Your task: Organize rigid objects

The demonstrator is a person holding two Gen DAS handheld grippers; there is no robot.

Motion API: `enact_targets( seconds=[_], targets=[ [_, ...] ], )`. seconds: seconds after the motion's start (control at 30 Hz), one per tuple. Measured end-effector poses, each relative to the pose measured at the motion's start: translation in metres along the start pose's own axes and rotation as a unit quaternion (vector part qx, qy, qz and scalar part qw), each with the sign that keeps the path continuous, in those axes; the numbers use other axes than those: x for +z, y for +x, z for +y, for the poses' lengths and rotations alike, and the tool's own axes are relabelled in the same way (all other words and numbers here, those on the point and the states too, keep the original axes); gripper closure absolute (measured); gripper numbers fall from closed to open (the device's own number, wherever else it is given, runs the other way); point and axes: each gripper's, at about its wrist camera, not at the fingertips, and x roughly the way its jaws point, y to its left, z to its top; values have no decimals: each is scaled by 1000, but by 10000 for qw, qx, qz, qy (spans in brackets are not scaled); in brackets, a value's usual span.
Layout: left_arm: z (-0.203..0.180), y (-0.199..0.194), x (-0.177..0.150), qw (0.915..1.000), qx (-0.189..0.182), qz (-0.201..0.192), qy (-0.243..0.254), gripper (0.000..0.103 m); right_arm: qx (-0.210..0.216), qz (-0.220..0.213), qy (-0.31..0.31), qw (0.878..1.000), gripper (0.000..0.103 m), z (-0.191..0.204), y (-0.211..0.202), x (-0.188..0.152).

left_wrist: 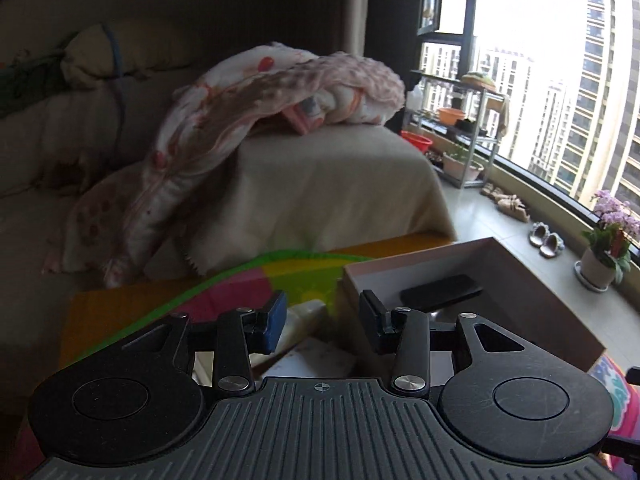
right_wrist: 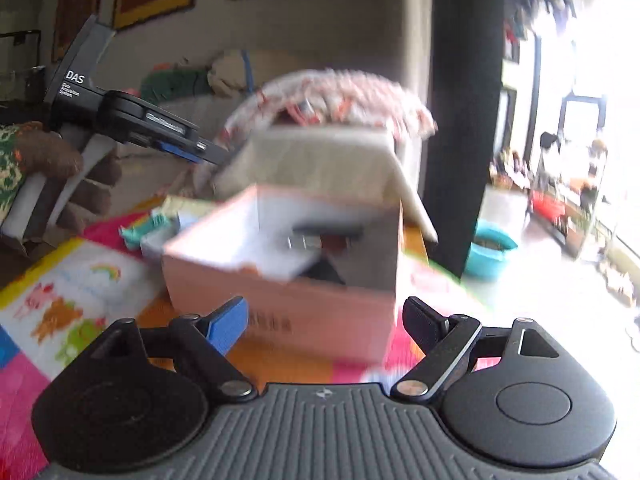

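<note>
On the bright play mat stands an open pink box, and a dark phone already lies flat inside it. Left gripper hovers low at the box's near-left corner, jaws spread and empty, with a pale bottle lying on the mat just ahead between its fingers. Right gripper faces the box's front wall, jaws spread wide, holding nothing; its view is blurred, so what else sits in the box is hard to make out. A teal toy and a small white box lie beside the pink box's far-left side. I judge the sorting is partway along, with the bottle likely next: the left gripper needs to drop, close across its body, then lift it over the rim.
</note>
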Motion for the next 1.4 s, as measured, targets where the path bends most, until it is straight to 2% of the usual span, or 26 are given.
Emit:
enact_targets(
  seconds=[0.1, 0.2, 0.33, 0.43, 0.47, 0.6, 0.83, 0.97, 1.17, 1.23, 1.33, 1.4],
  targets=[
    [28, 25, 8, 9991, 287, 142, -281, 58, -105, 199, 239, 9995, 18, -3, 7, -17],
    [48, 62, 16, 9956, 148, 607, -699, 58, -109, 181, 304, 9993, 18, -3, 8, -18],
    [60, 98, 15, 9905, 213, 1169, -696, 59, -84, 222, 273, 9993, 18, -2, 10, -20],
    [72, 108, 8, 9851, 3, 1556, -735, 65, -65, 247, 339, 9991, 18, -4, 12, -20],
    [75, 104, 5, 9858, -78, 1524, -698, 65, -53, 257, 367, 9990, 18, -5, 12, -20],
    [77, 75, -17, 9867, -361, 1441, -663, 86, 0, 277, 481, 9985, 18, -9, 13, -20],
    [42, 11, -68, 9885, -808, 1254, -261, 86, -17, 328, 445, 9985, 18, -7, 14, -20],
    [17, -30, -98, 9915, -727, 1076, 42, 88, -54, 340, 405, 9986, 18, -5, 16, -20],
    [5, -72, -128, 9855, -1257, 1102, -302, 86, -127, 378, 256, 9989, 18, 1, 16, -17],
    [4, -82, -131, 9842, -1374, 1041, -391, 85, -9, 413, 168, 9990, 18, 8, 16, -8],
    [17, -98, -120, 9897, -1221, 550, -514, 83, 412, 173, -43, 9990, 18, 26, 7, 28],
    [37, -102, -104, 9937, -862, 57, -709, 83, 637, 105, -211, 9977, 18, 45, 10, 62]
  ],
)
